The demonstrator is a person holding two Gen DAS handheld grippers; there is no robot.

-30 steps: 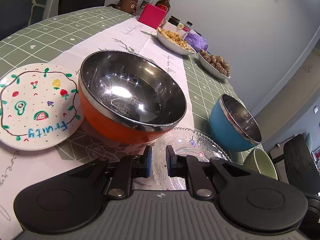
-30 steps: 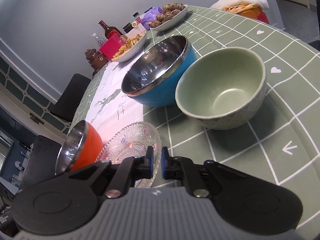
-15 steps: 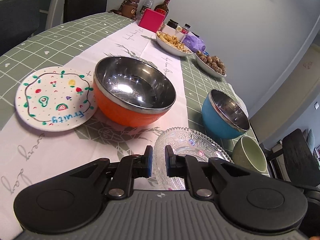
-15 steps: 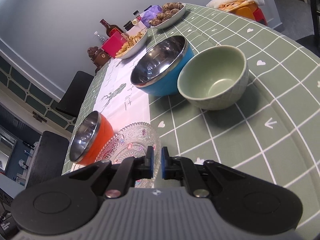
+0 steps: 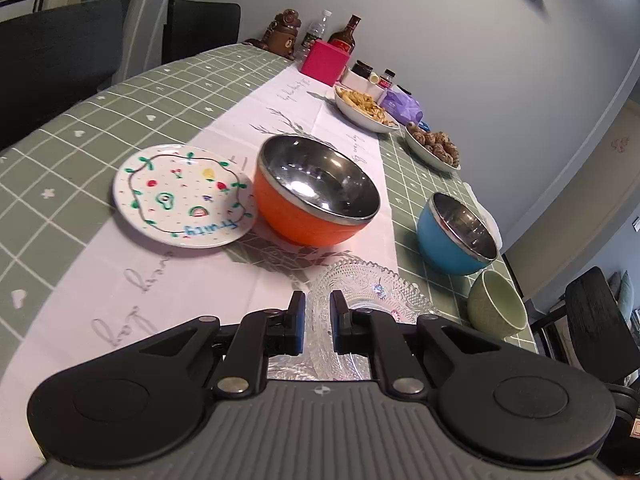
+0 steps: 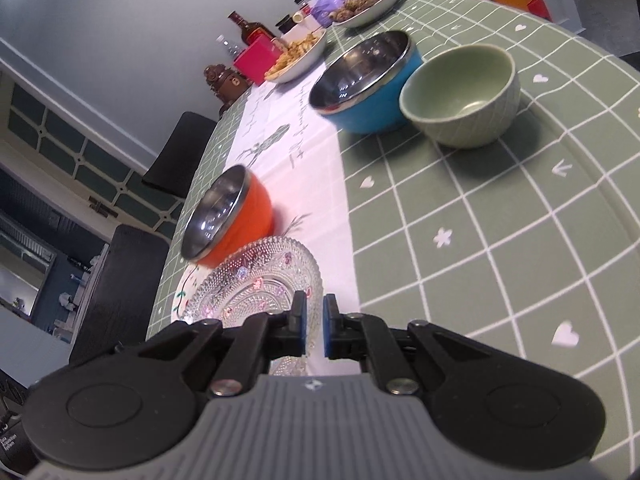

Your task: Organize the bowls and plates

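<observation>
Left gripper (image 5: 317, 326): jaws nearly together, narrow gap, nothing clamped; glass plate (image 5: 362, 292) directly ahead of and below the fingertips, on the surface (image 5: 132, 108). Orange bowl (image 5: 316, 196) beyond the tips, slightly left, upright on the white runner (image 5: 200, 280); painted fruit plate (image 5: 184, 196) further left, rim just beside the orange bowl. Blue bowl (image 5: 456, 232) ahead and to the right, on the green checked cloth; green bowl (image 5: 496, 308) nearer and further right, just beside the blue bowl. Two dishes of food (image 5: 366, 108) far ahead, near a pink box (image 5: 324, 62) and bottles (image 5: 342, 38).

Right gripper (image 6: 315, 330): jaws together save for a thin slit, nothing held; glass plate (image 6: 256, 284) just ahead and left of the tips, partly hidden behind the left finger. Orange bowl (image 6: 228, 216) beyond the plate, further left, close to the plate's far rim; contact cannot be told. Blue bowl (image 6: 368, 84) well ahead, slightly right; green bowl (image 6: 460, 96) right of it, sides touching or nearly so. Bare checked cloth on the surface (image 6: 500, 240) ahead and right of the tips. Dark chairs (image 6: 120, 284) to the left of the surface edge.
</observation>
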